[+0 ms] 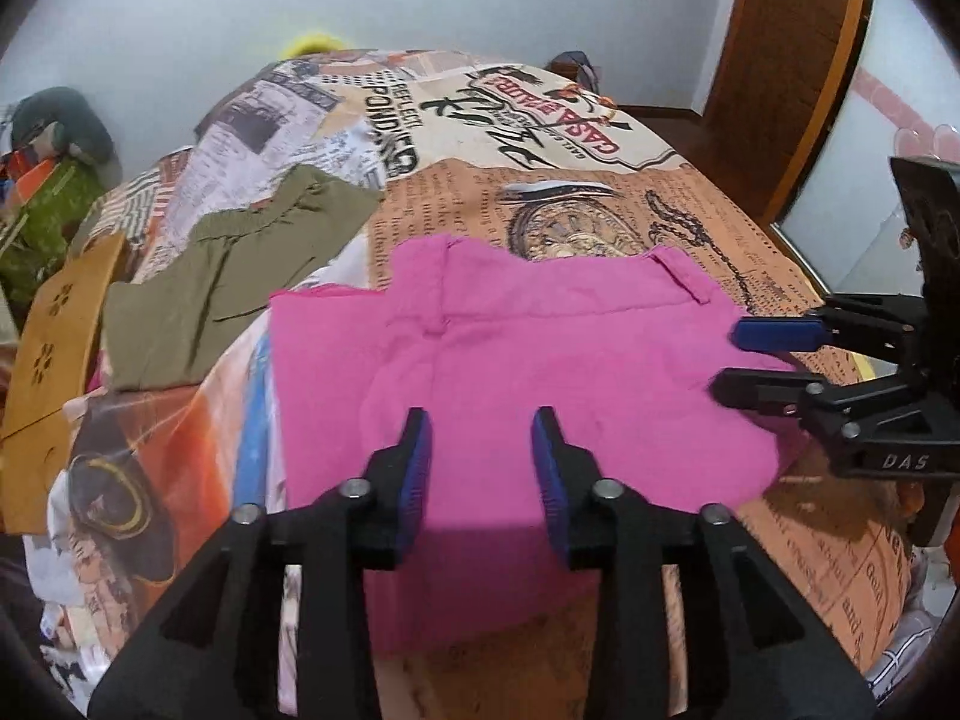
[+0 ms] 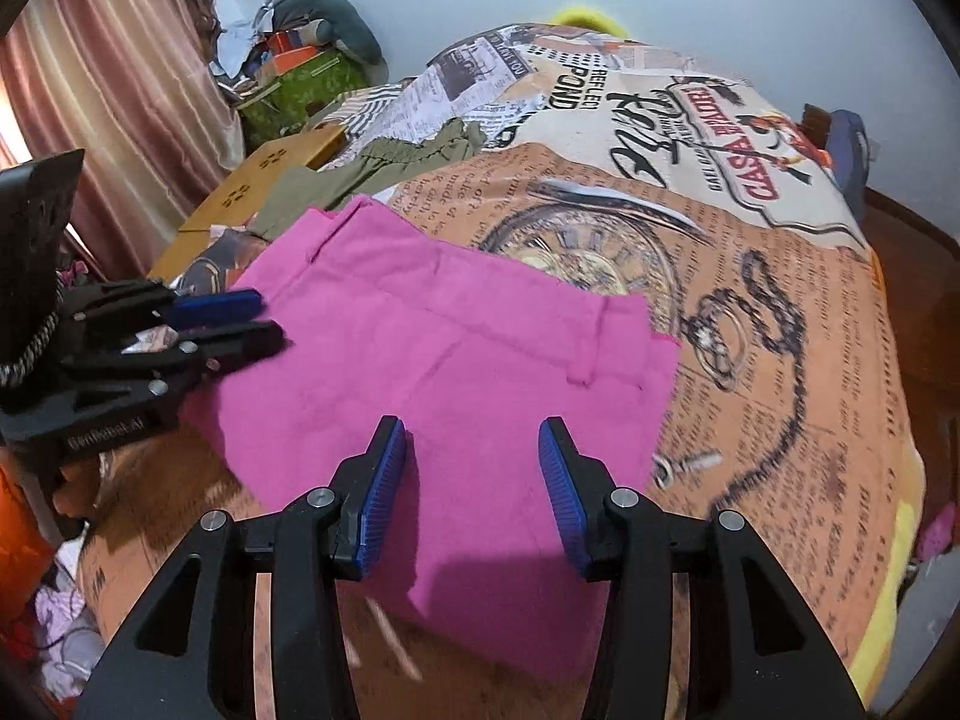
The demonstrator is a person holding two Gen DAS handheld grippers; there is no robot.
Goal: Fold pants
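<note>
Both tools, left (image 1: 481, 468) and right (image 2: 473, 480), gape empty above pink pants (image 1: 528, 360).

The newspaper-print bedspread (image 2: 780, 312) on the bed carries the readable words: a red banner reading "CASA BALTER" (image 2: 786, 156), upside down in the left wrist view (image 1: 561, 114), and beside it, toward the pillow end, black block letters "REFLECT" over "POND" (image 2: 585, 81). The black plastic body of the right claw (image 1: 762, 360) is stamped "DAS" (image 1: 905, 461). The left claw (image 2: 240, 324) has a faint label that looks like "GenRobot.AI" (image 2: 105, 427), blurred
</note>
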